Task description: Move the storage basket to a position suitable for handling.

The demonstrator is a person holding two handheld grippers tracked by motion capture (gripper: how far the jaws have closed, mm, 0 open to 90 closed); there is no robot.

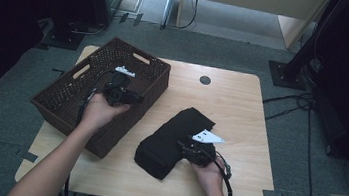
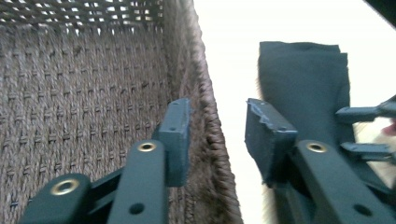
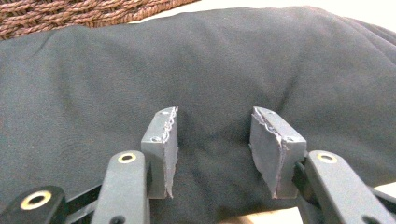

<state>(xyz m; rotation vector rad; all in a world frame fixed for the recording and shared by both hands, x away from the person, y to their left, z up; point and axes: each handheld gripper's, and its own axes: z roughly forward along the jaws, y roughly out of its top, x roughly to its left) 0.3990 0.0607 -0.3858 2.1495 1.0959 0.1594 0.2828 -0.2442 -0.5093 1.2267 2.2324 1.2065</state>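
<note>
A dark brown woven basket (image 1: 70, 94) stands on the left of the wooden table (image 1: 234, 110). My left gripper (image 1: 134, 98) hangs over its right-hand wall. In the left gripper view this gripper (image 2: 219, 135) is open, the basket's rim (image 2: 210, 126) passing between the pads with a gap on the right side. A folded black cloth (image 1: 167, 140) lies mid-table beside the basket. My right gripper (image 1: 185, 147) is at the cloth's right edge. In the right gripper view its pads (image 3: 215, 144) press into the cloth (image 3: 187, 60), which bulges between them.
The basket (image 2: 84, 93) is empty inside where I can see it. A round dark grommet (image 1: 205, 80) sits near the table's far edge. Bare tabletop lies to the right of the cloth. Cables and dark stands are on the floor around the table.
</note>
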